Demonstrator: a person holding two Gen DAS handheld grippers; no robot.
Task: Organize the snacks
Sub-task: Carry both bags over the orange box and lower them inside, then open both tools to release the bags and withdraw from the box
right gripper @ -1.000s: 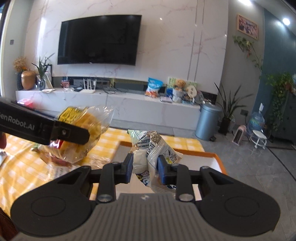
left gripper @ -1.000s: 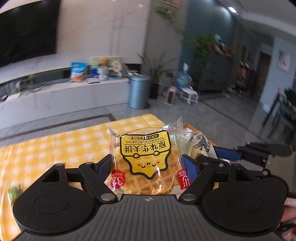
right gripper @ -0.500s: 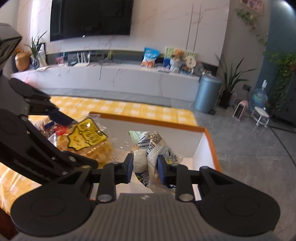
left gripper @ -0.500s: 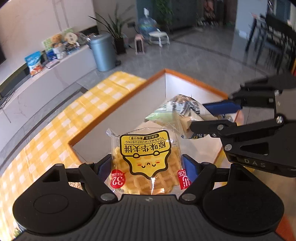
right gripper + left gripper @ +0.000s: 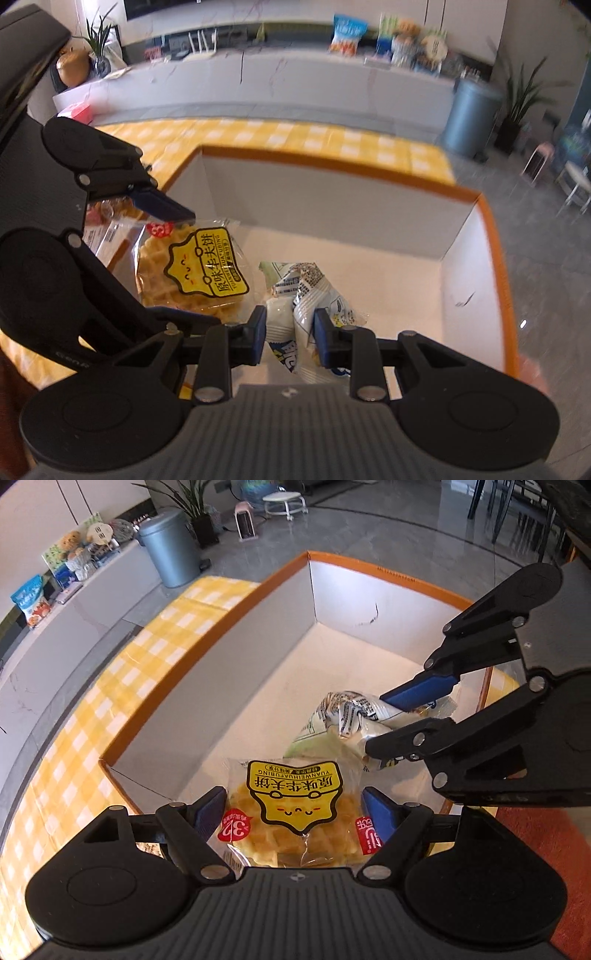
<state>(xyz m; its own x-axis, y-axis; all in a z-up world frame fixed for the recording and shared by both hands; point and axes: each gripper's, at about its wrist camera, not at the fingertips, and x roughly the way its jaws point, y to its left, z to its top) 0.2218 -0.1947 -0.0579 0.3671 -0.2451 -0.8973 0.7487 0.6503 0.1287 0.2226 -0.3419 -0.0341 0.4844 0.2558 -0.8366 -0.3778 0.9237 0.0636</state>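
Between the blue pads of the left gripper [image 5: 293,814] sits a clear waffle packet [image 5: 295,812], clamped on both sides, its yellow label printed with Chinese characters and the line "YUANWEIHUAFUBING", upside down from this camera, with a red round sticker reading "32" by the left pad and a red tag with white writing by the right one. Beyond those fingertips lies the white box [image 5: 258,672] with its orange rim, standing on a yellow checked cloth [image 5: 122,679], and the packet hangs just over the box's near edge. Ahead and to the right of the fingers, the right gripper [image 5: 391,725] reaches in and pinches a crumpled white snack bag [image 5: 347,720] covered in small black print too fine to read. From the right wrist camera that same snack bag [image 5: 306,306] is squeezed tight between the right gripper [image 5: 289,334], low inside the box [image 5: 461,266], showing blue lettering near the fingers that I cannot make out. To the left of those fingers the waffle packet [image 5: 201,266] shows its label sideways, held by the left gripper [image 5: 177,236], whose body bears part of a word ending "Gen". Only this view shows a pink box [image 5: 77,110] on the far counter; only the left view shows the orange floor [image 5: 543,845] to the right of the box.
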